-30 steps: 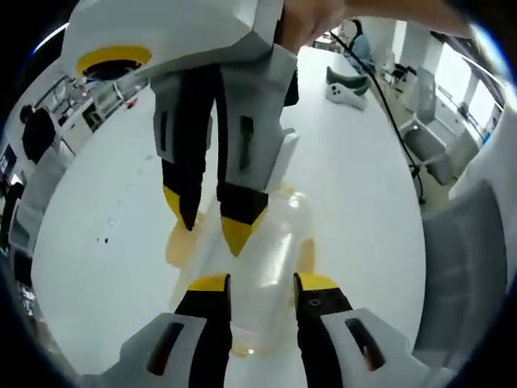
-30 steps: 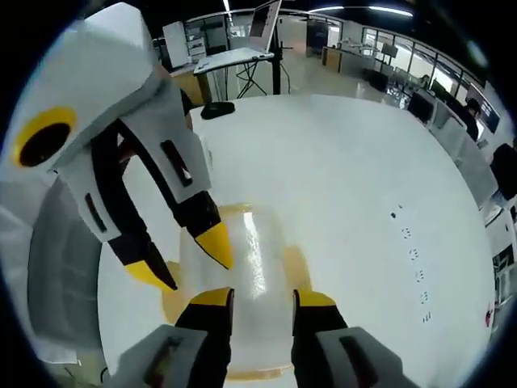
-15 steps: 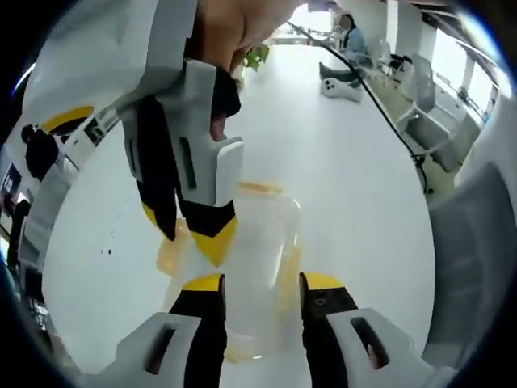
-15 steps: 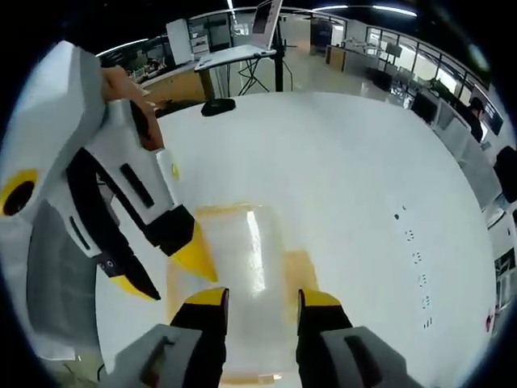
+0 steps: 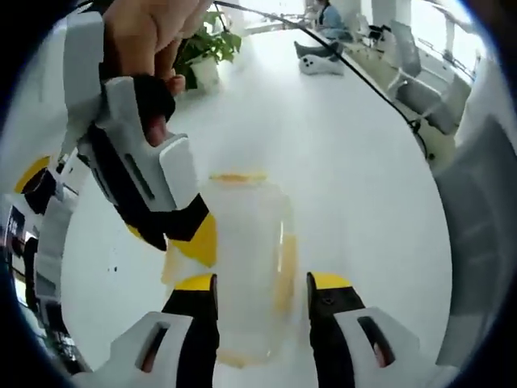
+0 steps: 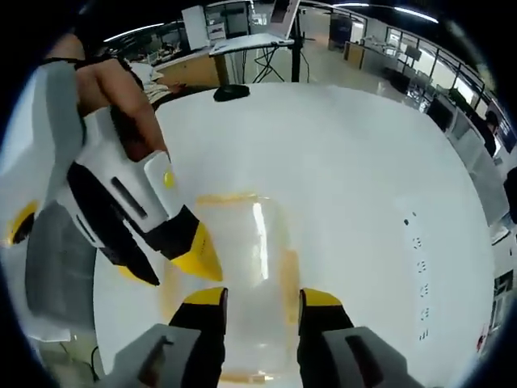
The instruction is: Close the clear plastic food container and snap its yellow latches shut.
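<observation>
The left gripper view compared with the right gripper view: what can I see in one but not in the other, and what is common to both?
Left gripper view: a potted plant, a black cable across the table, and office chairs.

Right gripper view: a laptop on a stand and a desk past the table's far edge.

Both: the clear container with yellow latches on the white table, lying between the view's own jaws, with the other gripper's yellow tips beside it.

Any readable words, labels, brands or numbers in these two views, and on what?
None can be read.
The clear container with yellow latches bears no visible print.
Small dark marks on the white table are too small to read.
</observation>
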